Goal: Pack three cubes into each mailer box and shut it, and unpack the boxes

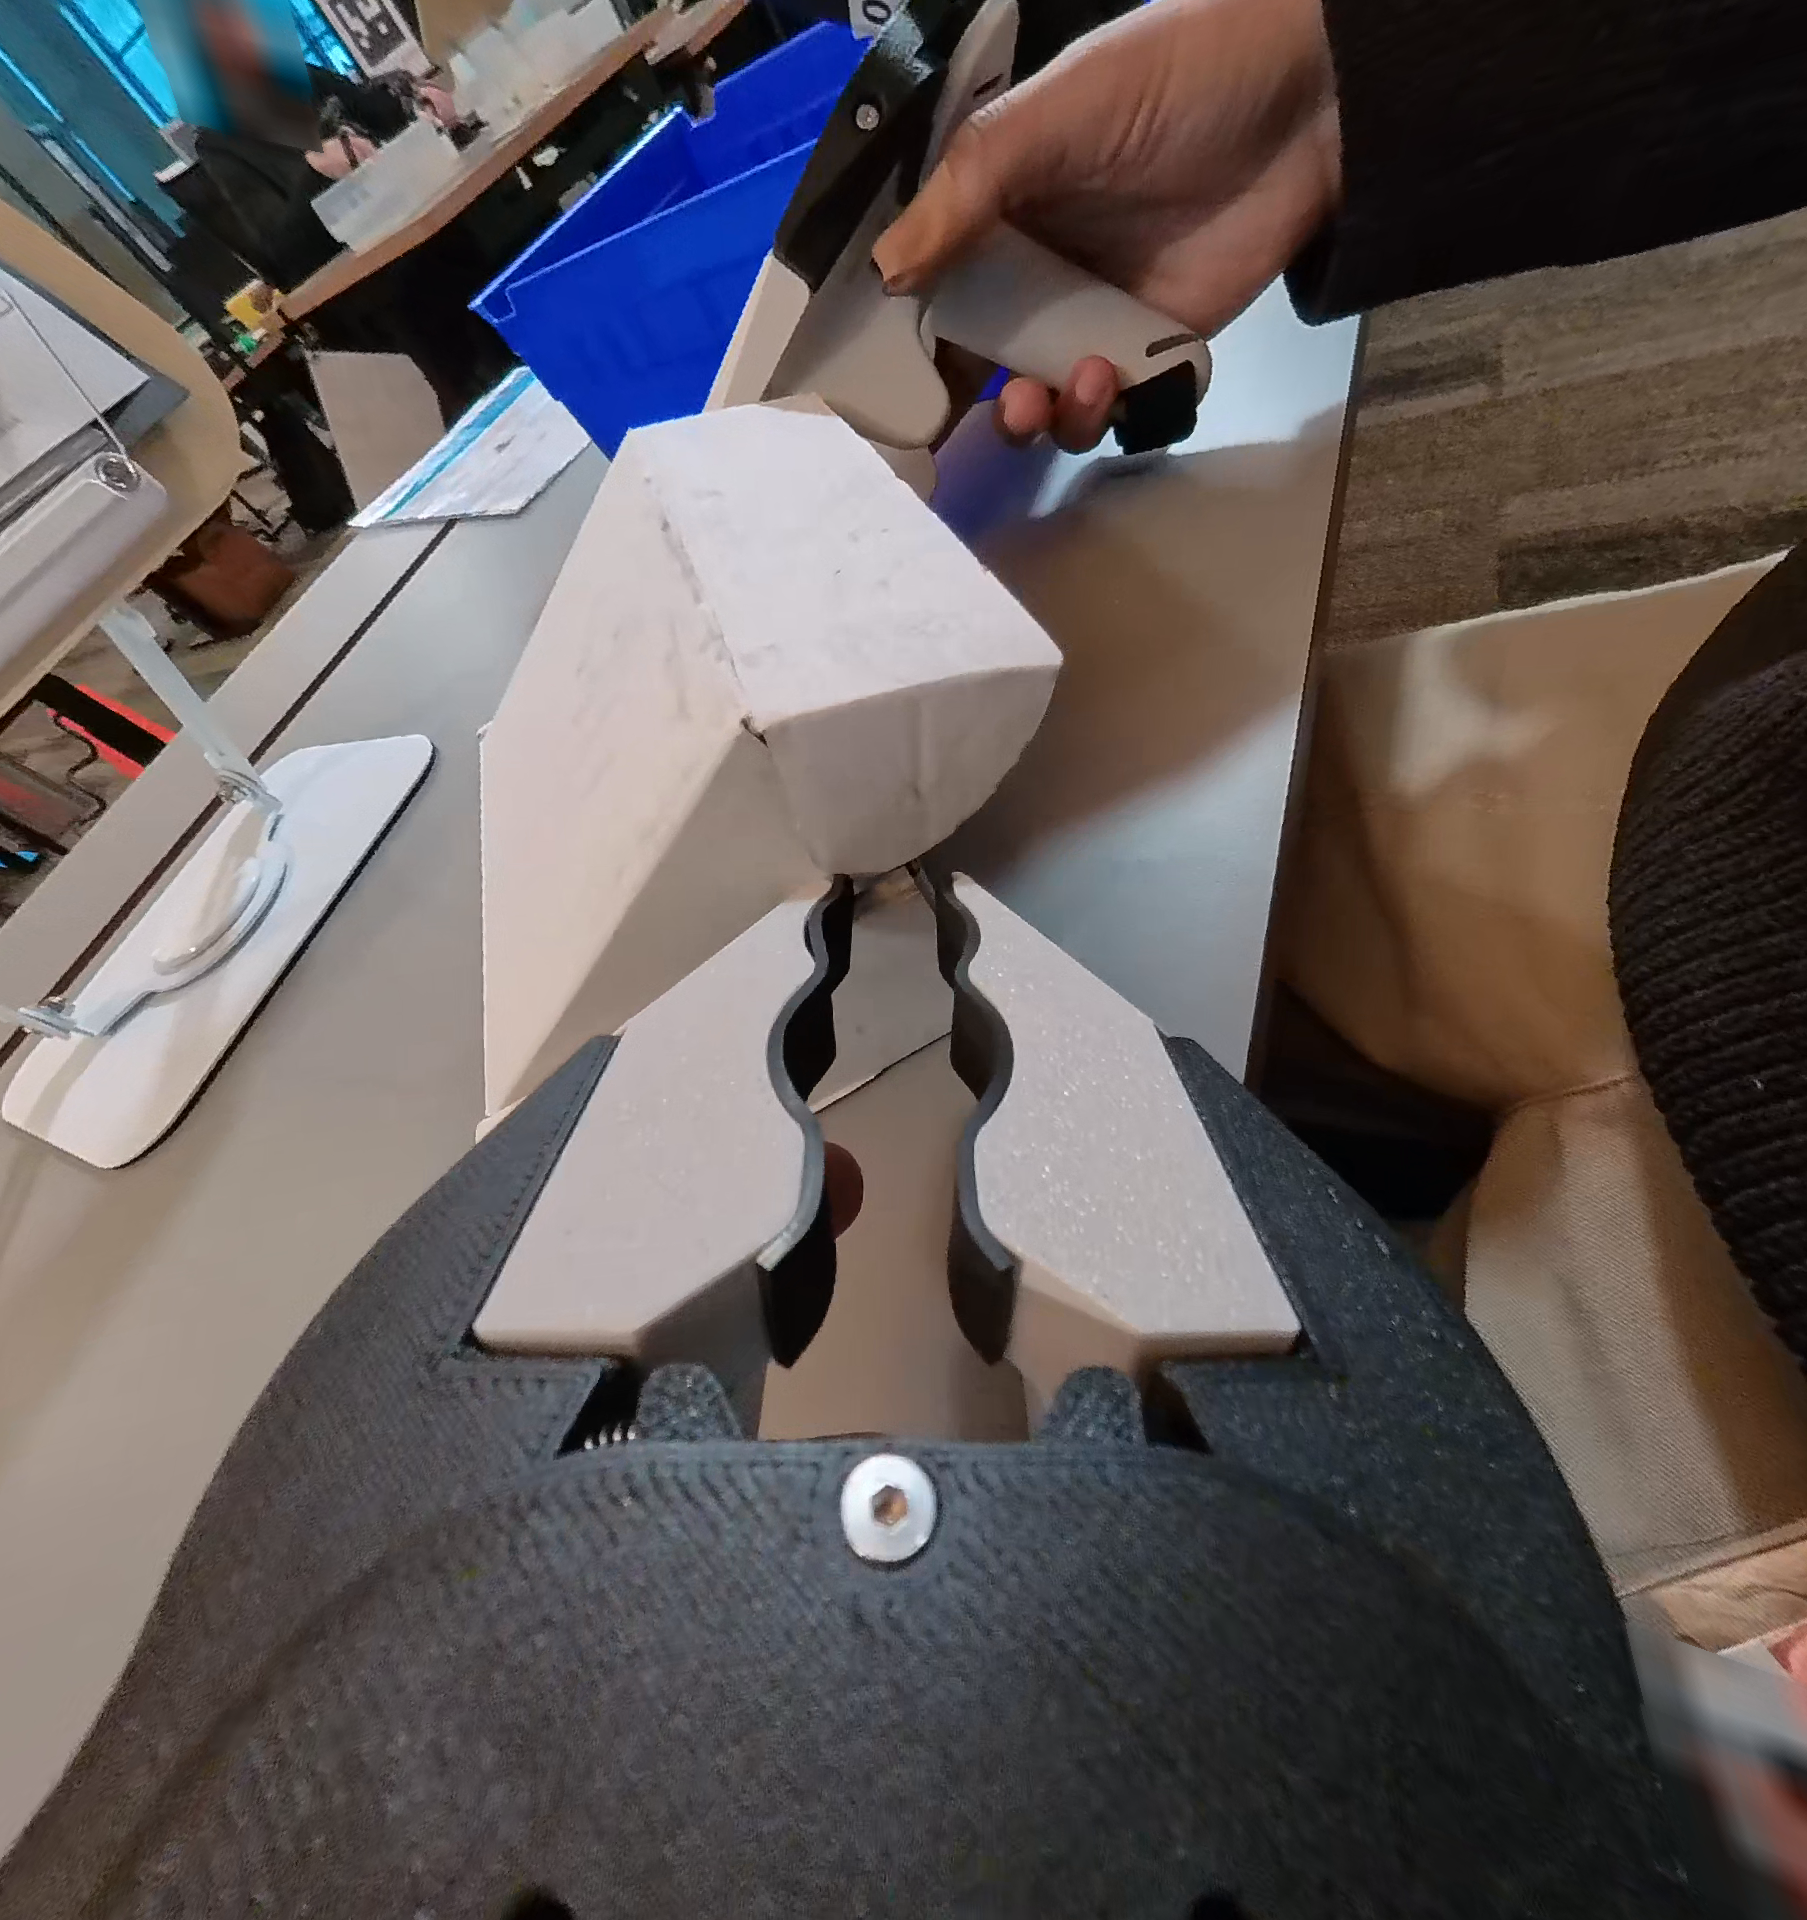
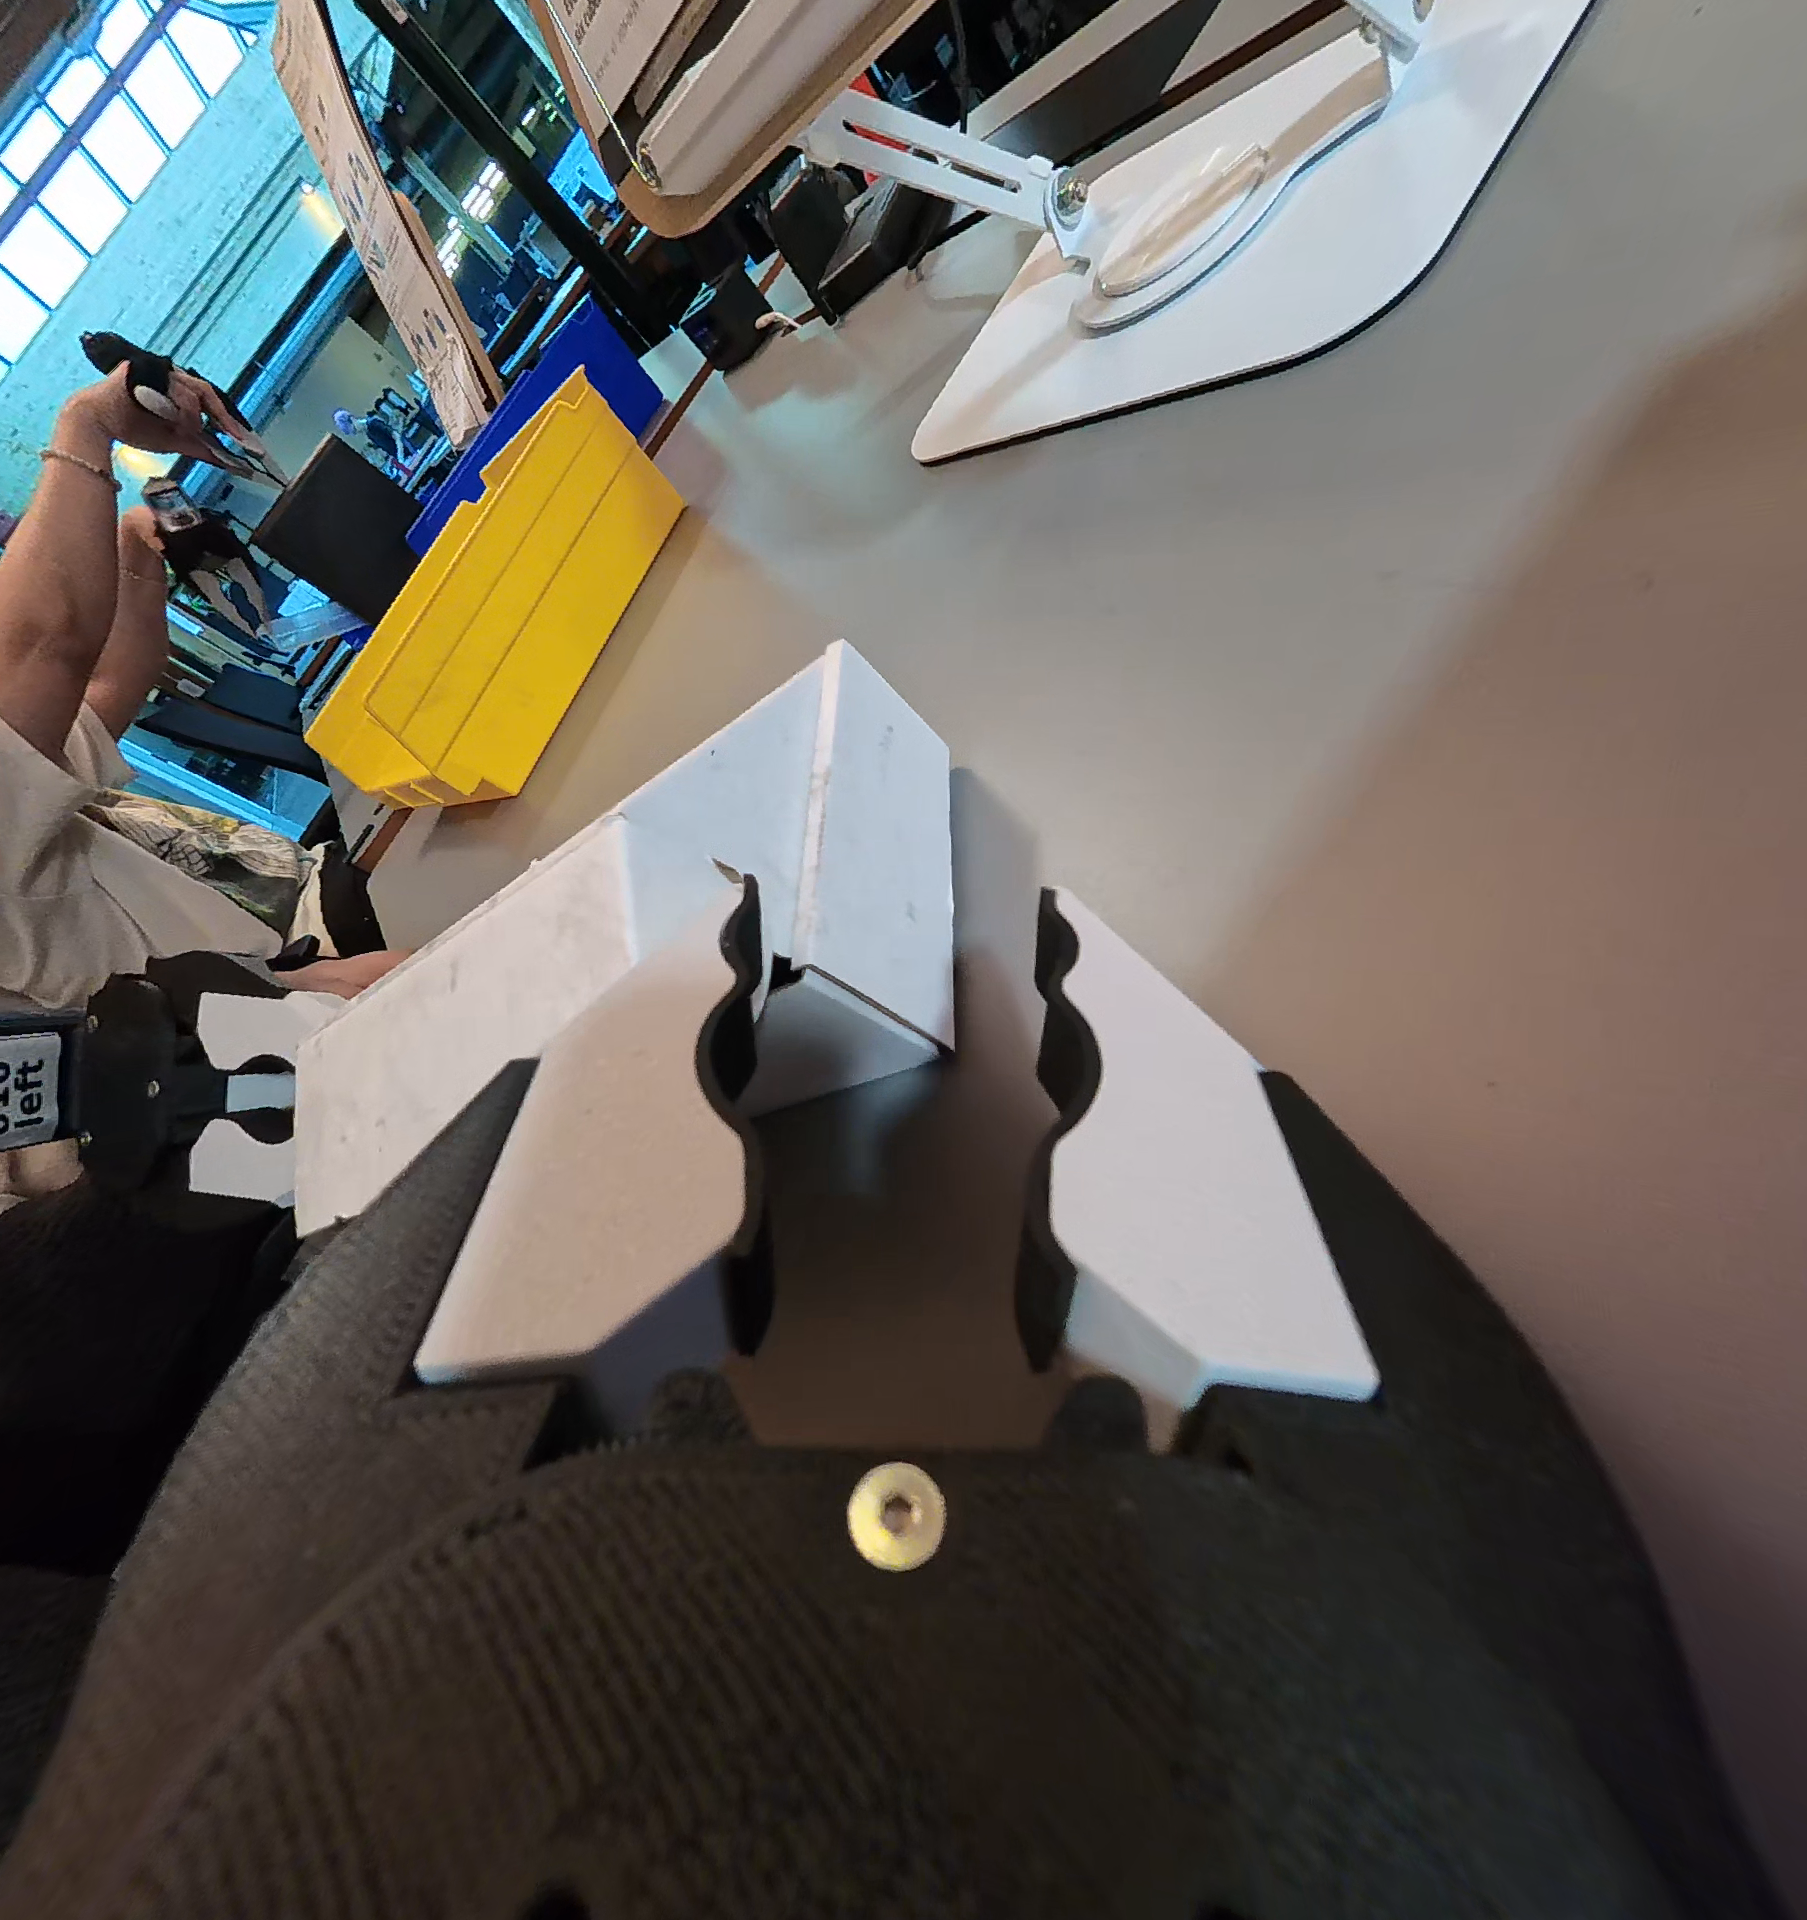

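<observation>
The grey surface (image 1: 203, 1299) carries one white cardboard box (image 1: 774, 582), lying lengthwise between the two tools, near the surface's right edge. Its near end appears lifted off the surface. The far end sits closer to the blue bin (image 1: 660, 281).

The left tool (image 1: 886, 883) has its tips drawn nearly together on a thin edge under the box's near end, so it seems to be pinching cardboard there. The right tool (image 2: 897, 899) is spread wide. The box's far corner sits between its jaws, with one jaw touching the corner and the other clear of it.

The step looks like working the end of the lid while the other end is held. Whether that is opening or shutting, I cannot tell. To do it well:
- Keep the left pinch firm and steady, so the box does not swing.
- Bring the right tool squarely onto the lid's edge rather than the corner point, which would probably slip.
- Press or pull along the fold, not across it, since thin card is likely to crease.

The box is long and shallow, matte white, with grey scuffs and smudges on its faces. A seam runs across its top. At the far corner a side flap (image 2: 857, 1023) shows in a small gap, and the card there is slightly torn. No cubes can be seen.
</observation>
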Tool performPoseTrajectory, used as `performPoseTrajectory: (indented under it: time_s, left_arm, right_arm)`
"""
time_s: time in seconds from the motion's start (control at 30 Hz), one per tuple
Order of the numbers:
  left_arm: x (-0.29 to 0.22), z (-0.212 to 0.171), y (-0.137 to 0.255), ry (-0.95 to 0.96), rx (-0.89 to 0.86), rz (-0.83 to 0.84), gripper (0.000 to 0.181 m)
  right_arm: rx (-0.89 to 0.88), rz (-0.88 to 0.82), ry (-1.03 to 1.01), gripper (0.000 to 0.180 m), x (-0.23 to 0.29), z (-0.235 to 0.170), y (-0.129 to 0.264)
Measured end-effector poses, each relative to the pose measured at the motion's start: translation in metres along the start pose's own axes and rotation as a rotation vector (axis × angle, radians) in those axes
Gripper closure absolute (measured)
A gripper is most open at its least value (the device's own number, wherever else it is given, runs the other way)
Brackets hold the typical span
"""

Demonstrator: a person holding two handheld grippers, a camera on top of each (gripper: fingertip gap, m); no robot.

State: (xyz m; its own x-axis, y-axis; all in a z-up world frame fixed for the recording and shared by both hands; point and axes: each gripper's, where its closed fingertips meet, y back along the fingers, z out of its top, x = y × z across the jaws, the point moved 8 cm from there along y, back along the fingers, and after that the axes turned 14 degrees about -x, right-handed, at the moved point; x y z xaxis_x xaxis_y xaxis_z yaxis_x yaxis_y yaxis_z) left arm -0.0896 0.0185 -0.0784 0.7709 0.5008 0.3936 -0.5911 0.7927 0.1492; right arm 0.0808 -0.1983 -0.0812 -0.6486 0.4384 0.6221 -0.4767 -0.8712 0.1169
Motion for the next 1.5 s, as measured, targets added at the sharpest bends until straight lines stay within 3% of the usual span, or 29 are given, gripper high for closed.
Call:
performPoseTrajectory:
  time_s: [0.23, 0.43, 0.8, 0.9, 1.1, 1.13, 1.17, 1.5]
  left_arm:
    - [0.009, -0.003, 0.010, 0.006, 0.044, 0.052, 0.150]
    - [0.019, 0.003, 0.019, 0.104, -0.031, 0.086, 0.140]
    - [0.011, 0.007, 0.013, 0.114, -0.040, 0.051, 0.140]
    - [0.009, 0.006, 0.010, 0.082, -0.024, 0.053, 0.143]
    - [0.007, 0.000, 0.006, 0.043, 0.016, 0.053, 0.148]
    - [0.006, -0.001, 0.005, 0.036, 0.025, 0.054, 0.148]
    - [0.005, -0.003, 0.004, 0.028, 0.039, 0.051, 0.147]
    - [0.005, -0.005, 0.000, -0.040, 0.048, 0.070, 0.154]
  right_arm:
    - [0.004, 0.012, 0.001, 0.120, 0.001, 0.000, 0.000]
    - [0.006, 0.035, -0.010, 0.114, 0.001, 0.000, 0.000]
    - [-0.013, 0.022, -0.002, 0.115, 0.002, 0.003, 0.002]
    - [-0.039, -0.013, 0.062, 0.111, 0.005, 0.008, 0.004]
    - [-0.075, -0.082, 0.353, 0.127, 0.031, 0.019, 0.008]
    - [-0.085, -0.091, 0.414, 0.122, 0.035, 0.020, 0.009]
    - [-0.088, -0.071, 0.460, 0.103, 0.041, 0.020, 0.008]
    - [-0.120, 0.098, 0.277, 0.094, 0.043, 0.018, 0.008]
